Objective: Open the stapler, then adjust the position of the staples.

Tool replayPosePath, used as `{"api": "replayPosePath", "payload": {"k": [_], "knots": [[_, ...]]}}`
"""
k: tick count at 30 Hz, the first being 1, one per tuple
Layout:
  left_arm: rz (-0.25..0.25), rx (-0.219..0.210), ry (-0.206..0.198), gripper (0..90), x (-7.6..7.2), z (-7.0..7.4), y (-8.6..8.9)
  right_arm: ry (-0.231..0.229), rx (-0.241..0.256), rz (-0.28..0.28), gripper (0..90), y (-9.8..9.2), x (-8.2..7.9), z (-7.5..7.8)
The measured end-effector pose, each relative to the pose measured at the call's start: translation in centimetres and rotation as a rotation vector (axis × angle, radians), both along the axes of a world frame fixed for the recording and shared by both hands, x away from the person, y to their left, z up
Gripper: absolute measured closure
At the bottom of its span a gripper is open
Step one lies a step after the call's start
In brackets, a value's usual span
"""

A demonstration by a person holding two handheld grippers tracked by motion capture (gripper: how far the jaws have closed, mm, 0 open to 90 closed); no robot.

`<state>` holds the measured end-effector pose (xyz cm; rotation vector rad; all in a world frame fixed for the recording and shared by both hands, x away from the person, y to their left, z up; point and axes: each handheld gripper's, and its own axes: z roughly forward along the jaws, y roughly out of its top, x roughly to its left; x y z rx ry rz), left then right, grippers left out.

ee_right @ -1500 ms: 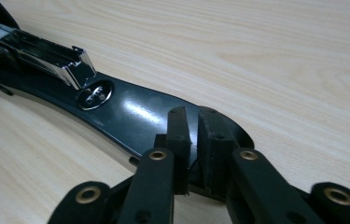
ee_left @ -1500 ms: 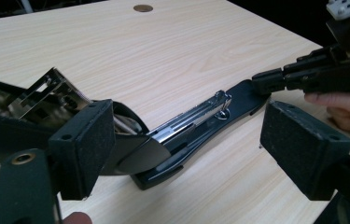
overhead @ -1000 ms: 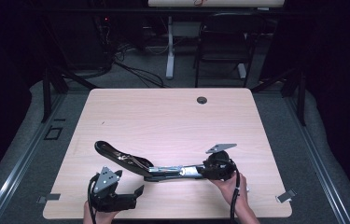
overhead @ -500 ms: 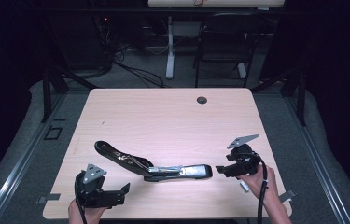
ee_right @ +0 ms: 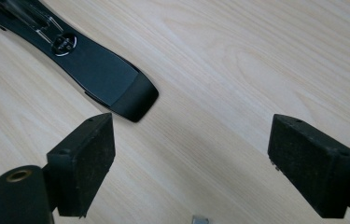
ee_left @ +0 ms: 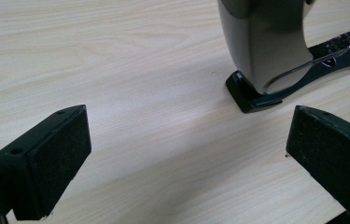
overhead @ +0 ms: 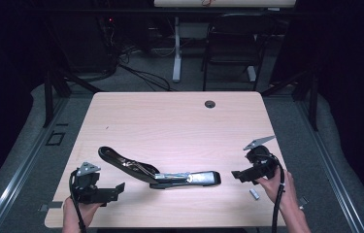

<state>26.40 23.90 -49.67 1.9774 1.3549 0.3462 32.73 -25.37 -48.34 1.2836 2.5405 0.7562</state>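
Note:
A black and silver stapler lies folded open near the table's front edge, its top arm slanting up to the left. My left gripper rests at the front left, open and empty, apart from the stapler. In the left gripper view the jaws are wide apart, and the stapler's grey arm stands ahead. My right gripper is held open to the right of the stapler's end. The right gripper view has its gripper open, with the stapler's black end ahead on the left.
A small silver piece lies on the table by the right hand, also at the bottom of the right gripper view as the silver piece. A cable grommet sits at the far edge of the wooden table. A chair stands behind.
Both grippers have drawn away from the stapler: the left one toward the front left corner, the right one off to the right. The stapler has stayed in place.

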Motion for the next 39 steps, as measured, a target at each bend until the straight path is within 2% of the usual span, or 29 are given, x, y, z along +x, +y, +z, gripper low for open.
{"api": "replayPosePath", "payload": {"k": [6,7,9,10,11,12,14,15,20,21,23,24,25,27,30,32,34,35,36,38,39], "knots": [[-0.026,0.003,0.011,0.3,0.7,0.0,0.2,0.062,-0.043,-0.015,10.1,-0.5,0.2,-0.8],[-0.029,0.001,0.01,0.3,0.7,0.0,0.1,0.07,-0.063,-0.015,10.3,-0.6,0.2,-0.8],[-0.042,0.003,0.017,0.2,0.8,0.0,0.1,0.091,-0.074,-0.02,10.7,-0.7,0.4,-1.2],[-0.044,0.004,0.015,0.1,0.8,-0.1,0.0,0.117,-0.073,-0.014,12.3,-0.7,0.5,-1.4],[-0.049,0.008,0.016,0.1,0.8,-0.1,0.0,0.129,-0.102,-0.009,13.6,-0.8,0.6,-1.6],[-0.051,0.007,0.017,0.0,0.7,0.0,0.0,0.137,-0.094,-0.02,13.6,-0.8,0.6,-1.8],[-0.055,0.015,0.012,0.0,0.7,0.0,-0.1,0.157,-0.127,-0.008,14.9,-0.8,0.7,-1.9],[-0.052,0.018,0.01,0.0,0.6,0.1,-0.1,0.163,-0.113,-0.021,15.3,-0.8,0.7,-2.0],[-0.032,0.016,0.008,0.0,0.4,0.2,0.2,0.191,-0.133,-0.033,20.4,-1.3,0.6,-2.2],[-0.029,0.014,0.008,0.0,0.4,0.2,0.3,0.192,-0.112,-0.051,22.6,-1.4,0.5,-2.4],[-0.02,0.01,0.01,0.1,0.4,0.1,0.4,0.198,-0.124,-0.057,25.8,-1.7,0.5,-2.4],[-0.019,0.01,0.015,0.0,0.4,0.1,0.5,0.2,-0.104,-0.065,27.7,-1.8,0.5,-2.5],[-0.016,0.009,0.014,0.0,0.4,0.0,0.6,0.219,-0.133,-0.052,30.6,-2.0,0.6,-2.4],[-0.015,0.008,0.02,0.0,0.4,0.1,0.7,0.233,-0.136,-0.061,36.4,-2.0,0.6,-2.6],[-0.013,0.007,0.016,0.1,0.4,0.1,0.6,0.265,-0.173,-0.05,46.0,-1.9,0.7,-3.0],[-0.016,0.01,0.021,0.0,0.4,0.0,0.5,0.276,-0.169,-0.067,50.1,-1.7,0.5,-3.5],[-0.022,0.012,0.023,0.1,0.4,0.1,0.4,0.313,-0.184,-0.048,54.0,-1.5,0.5,-3.6],[-0.022,0.012,0.023,0.1,0.5,0.0,0.3,0.33,-0.212,-0.035,55.5,-1.5,0.6,-3.6],[-0.022,0.012,0.024,0.1,0.5,0.0,0.3,0.319,-0.192,-0.064,56.9,-1.4,0.4,-4.0],[-0.019,0.013,0.023,0.1,0.4,0.0,0.3,0.346,-0.227,-0.038,59.5,-1.4,0.6,-3.8],[-0.022,0.014,0.026,0.1,0.5,0.0,0.3,0.323,-0.195,-0.069,61.6,-1.3,0.4,-4.2]]}}
